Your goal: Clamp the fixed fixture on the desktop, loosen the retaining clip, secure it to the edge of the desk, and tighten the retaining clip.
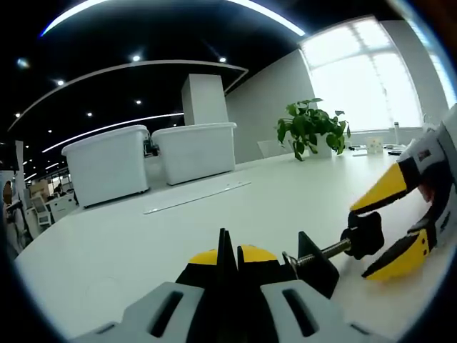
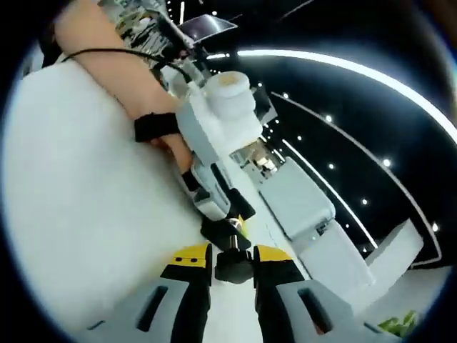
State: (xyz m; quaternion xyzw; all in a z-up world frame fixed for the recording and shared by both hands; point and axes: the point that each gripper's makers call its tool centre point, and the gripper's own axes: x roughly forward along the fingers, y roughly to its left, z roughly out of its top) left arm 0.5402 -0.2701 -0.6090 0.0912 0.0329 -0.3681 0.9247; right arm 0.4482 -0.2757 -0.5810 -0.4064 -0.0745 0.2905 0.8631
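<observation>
A black clamp fixture (image 1: 318,269) rests on the white table (image 1: 107,250). My left gripper (image 1: 230,251) is shut on its body, the yellow-tipped jaws pressed against the black frame. A threaded screw (image 1: 328,250) runs right from the frame to a black knob (image 1: 365,236). My right gripper (image 1: 359,241) comes in from the right, its yellow jaws closed on that knob from above and below. In the right gripper view the knob (image 2: 233,270) sits between my right gripper (image 2: 232,259) jaws, and beyond it the left gripper (image 2: 227,214) holds the fixture (image 2: 216,230).
Two white lidded bins (image 1: 107,164) (image 1: 194,150) stand at the back of the table, with a potted plant (image 1: 312,128) to the right. A thin pale strip (image 1: 196,196) lies flat mid-table. A person's forearm (image 2: 107,64) with a black wrist strap (image 2: 153,127) holds the left gripper.
</observation>
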